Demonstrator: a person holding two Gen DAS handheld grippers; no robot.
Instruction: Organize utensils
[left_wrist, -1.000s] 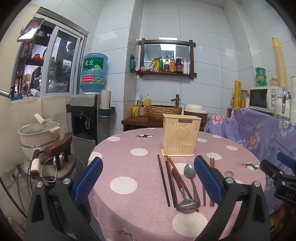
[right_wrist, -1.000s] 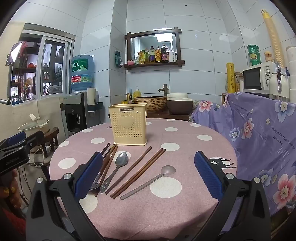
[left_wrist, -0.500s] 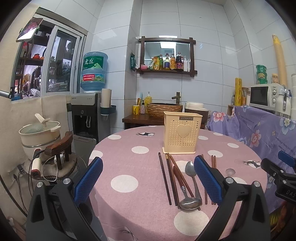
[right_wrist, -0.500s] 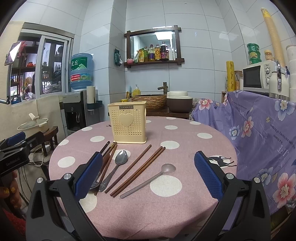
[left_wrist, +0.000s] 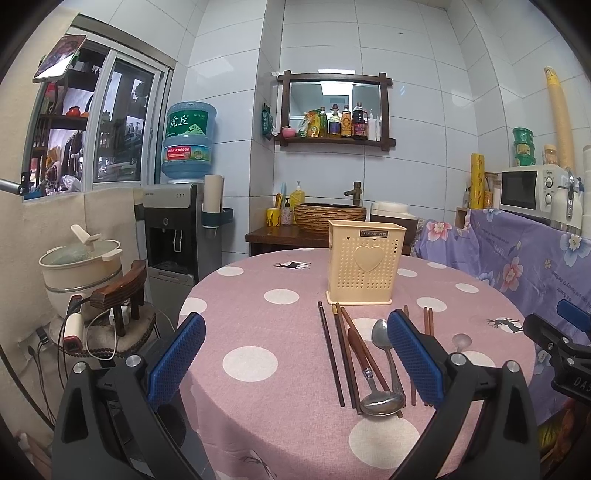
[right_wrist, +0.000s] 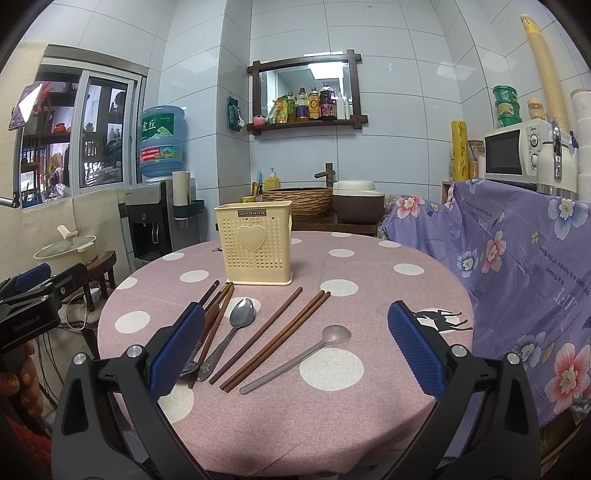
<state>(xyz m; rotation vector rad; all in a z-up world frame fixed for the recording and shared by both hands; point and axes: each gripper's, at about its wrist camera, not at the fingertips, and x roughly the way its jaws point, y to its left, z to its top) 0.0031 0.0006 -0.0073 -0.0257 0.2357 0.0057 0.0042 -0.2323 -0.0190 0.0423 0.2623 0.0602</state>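
Chopsticks (right_wrist: 275, 336) and spoons (right_wrist: 240, 317) are laid on the polka-dot desk (right_wrist: 369, 406) before a holder (right_wrist: 255, 243) (labelled "JIANHAO"); both grippers' fingers (left_wrist: 177, 358) (right_wrist: 413, 347) are held spread, empty.

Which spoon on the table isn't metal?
The pale translucent spoon, lying alone at the right end of the row. The other two spoons are shiny metal, among the chopsticks.
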